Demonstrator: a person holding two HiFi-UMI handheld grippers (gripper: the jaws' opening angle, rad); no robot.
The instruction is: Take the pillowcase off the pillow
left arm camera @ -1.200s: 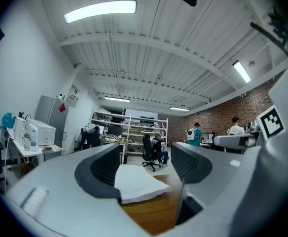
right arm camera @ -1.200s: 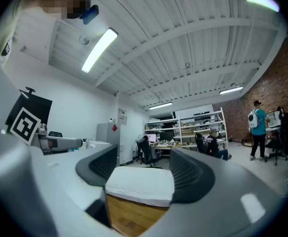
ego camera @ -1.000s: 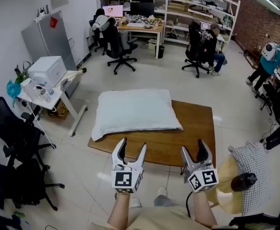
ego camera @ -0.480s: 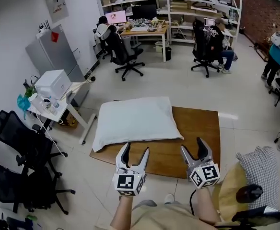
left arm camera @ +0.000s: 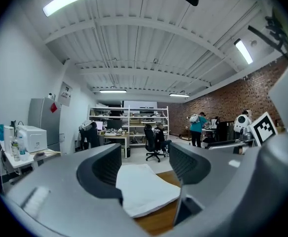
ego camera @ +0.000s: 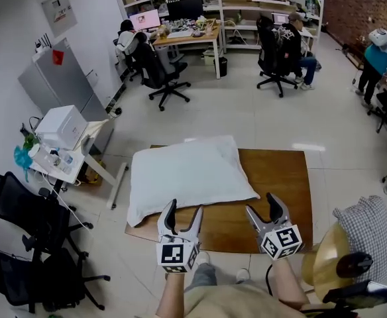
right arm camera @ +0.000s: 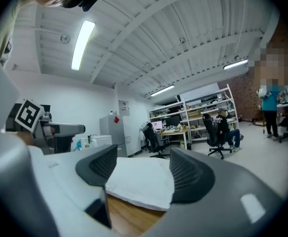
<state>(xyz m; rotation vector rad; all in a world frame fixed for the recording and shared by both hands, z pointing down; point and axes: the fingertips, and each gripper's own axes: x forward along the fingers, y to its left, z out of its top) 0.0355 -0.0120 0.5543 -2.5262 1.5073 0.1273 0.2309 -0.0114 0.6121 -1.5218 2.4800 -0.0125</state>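
- Left tool point(ego camera: 184, 207) hovers short of the tabletop's near edge, jaws apart and empty, aimed at the pillow's near-left corner, ready to pinch fabric
- Pillow point(ego camera: 187, 174), with its white pillowcase point(ego camera: 207, 158) on, lies flat on the left half of the wooden tabletop point(ego camera: 279, 177), which seems to sit low, within both tools' reach
- Right tool point(ego camera: 261, 204), jaws wide and empty, faces the near-right corner
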